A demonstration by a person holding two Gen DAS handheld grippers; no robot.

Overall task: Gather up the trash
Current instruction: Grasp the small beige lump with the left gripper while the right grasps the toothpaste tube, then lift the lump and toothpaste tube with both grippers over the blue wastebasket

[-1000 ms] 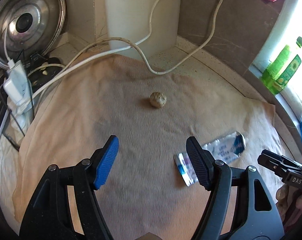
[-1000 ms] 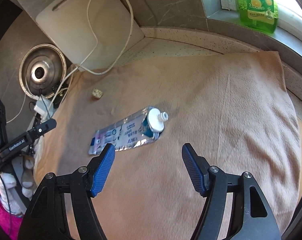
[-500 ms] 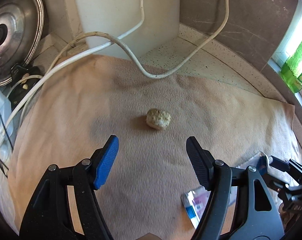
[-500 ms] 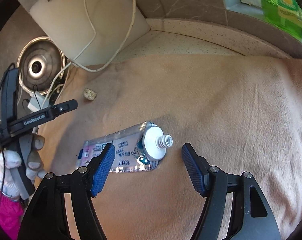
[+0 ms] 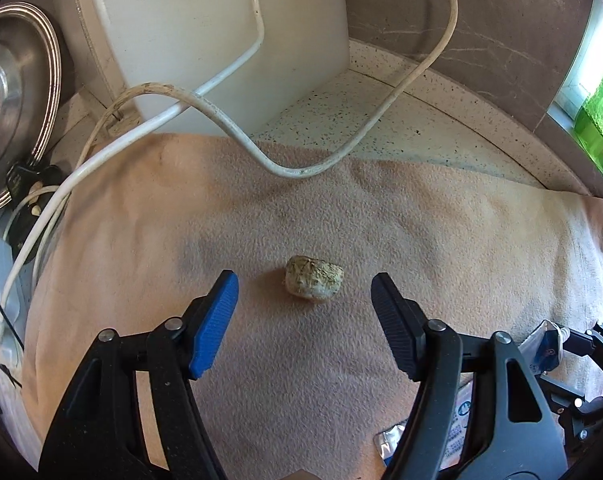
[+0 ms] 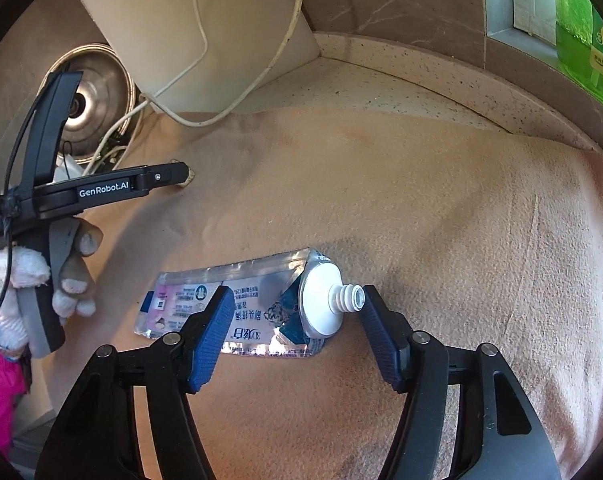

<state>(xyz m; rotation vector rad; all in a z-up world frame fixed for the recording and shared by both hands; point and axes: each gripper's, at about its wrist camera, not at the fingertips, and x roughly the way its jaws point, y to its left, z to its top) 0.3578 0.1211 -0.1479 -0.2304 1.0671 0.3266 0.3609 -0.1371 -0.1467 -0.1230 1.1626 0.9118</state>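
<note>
Blue-padded jaws of our left gripper (image 5: 304,286) stand apart and are closing, with the crumpled tan wad (image 5: 314,283) sitting between the tips on the cloth, no pad touching it yet. Our right gripper (image 6: 297,306) is closing too: its jaws straddle the squeezed-out toothpaste tube (image 6: 245,306), the right-hand tip just beside the uncapped white nozzle, the other over the flattened foil body. Whether that tip already touches the nozzle we cannot tell.

Both pieces of trash lie on the peach towel (image 6: 441,208) spread over the speckled counter (image 5: 401,120). Further out, a white cable (image 5: 237,132) loops onto the towel's far edge in front of a white board (image 5: 221,20) leaning in the corner, with a steel lid (image 5: 9,92) to the left and a green bottle (image 5: 601,120) at the window. In the right wrist view our gloved left hand (image 6: 29,272) holds its gripper near the wad.

What worries us: the wad looks light and round, so we judge that uneven closing could nudge it away or pinch towel pile along with it. The tube is flat and slick; jaws closing along its length may buckle it or slip off the nozzle, and any leftover paste could squeeze out of the open mouth. Lifting with towel caught would drag the cloth and shift the other piece.
</note>
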